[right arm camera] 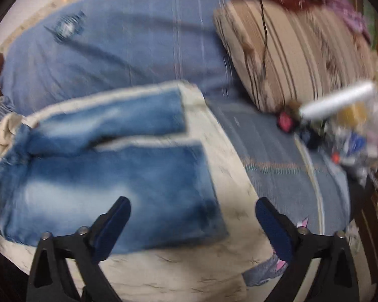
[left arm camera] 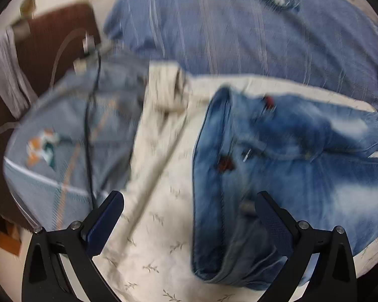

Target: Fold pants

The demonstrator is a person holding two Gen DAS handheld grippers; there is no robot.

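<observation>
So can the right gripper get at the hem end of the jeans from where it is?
Probably yes: the right gripper is open just above the jeans, nothing lying over the near leg's hem.

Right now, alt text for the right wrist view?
Blurred fisheye: the open right gripper hangs over faded blue jeans spread on a cream cloth, holding nothing. A blue pillow and a striped pillow lie beyond.

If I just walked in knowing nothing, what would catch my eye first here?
Probably the faded blue jeans spread flat on a cream cloth in the middle of the bed. Next, the big blue striped pillow behind them, and the black two-finger grippers, left gripper and right gripper, open above the denim.
</observation>
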